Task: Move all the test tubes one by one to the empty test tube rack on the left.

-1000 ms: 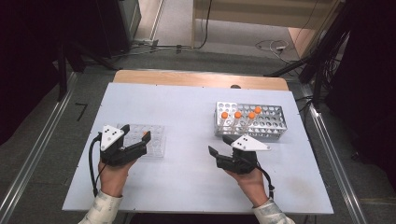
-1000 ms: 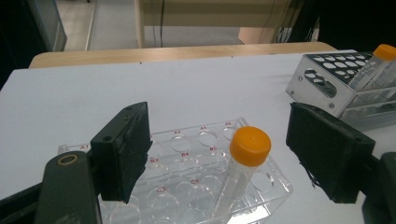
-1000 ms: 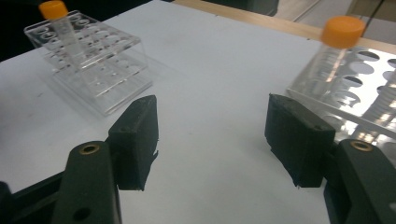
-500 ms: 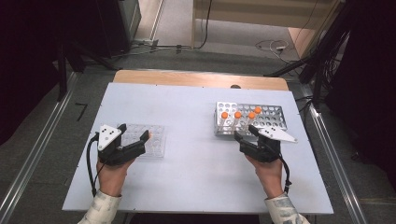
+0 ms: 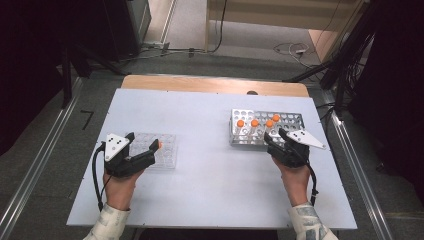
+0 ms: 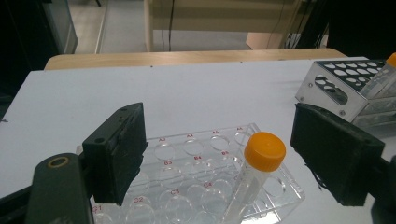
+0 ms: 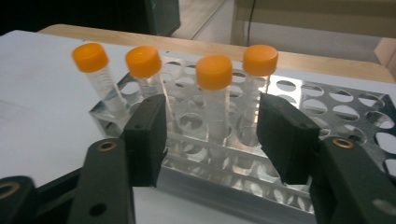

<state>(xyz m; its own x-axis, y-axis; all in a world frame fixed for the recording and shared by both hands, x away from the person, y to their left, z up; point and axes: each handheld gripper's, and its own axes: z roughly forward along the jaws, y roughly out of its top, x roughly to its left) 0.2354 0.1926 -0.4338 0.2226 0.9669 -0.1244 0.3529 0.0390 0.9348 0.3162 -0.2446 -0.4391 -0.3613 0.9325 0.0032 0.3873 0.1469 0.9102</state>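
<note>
Right hand-held gripper [image 7: 212,140]: hanging wide open at the metal rack [image 5: 290,120], one orange-capped tube [image 7: 214,93] standing between its jaws, untouched.
Left hand-held gripper [image 6: 217,163]: gaping wide over the clear tray [image 6: 187,172].
Tray tube [image 6: 254,175]: leaning toward 1 o'clock.

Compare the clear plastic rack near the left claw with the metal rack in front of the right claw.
The clear plastic rack is low and transparent and holds one orange-capped tube; the metal rack is taller and opaque and holds four. Both rest on the white table and have rows of round holes.
</note>
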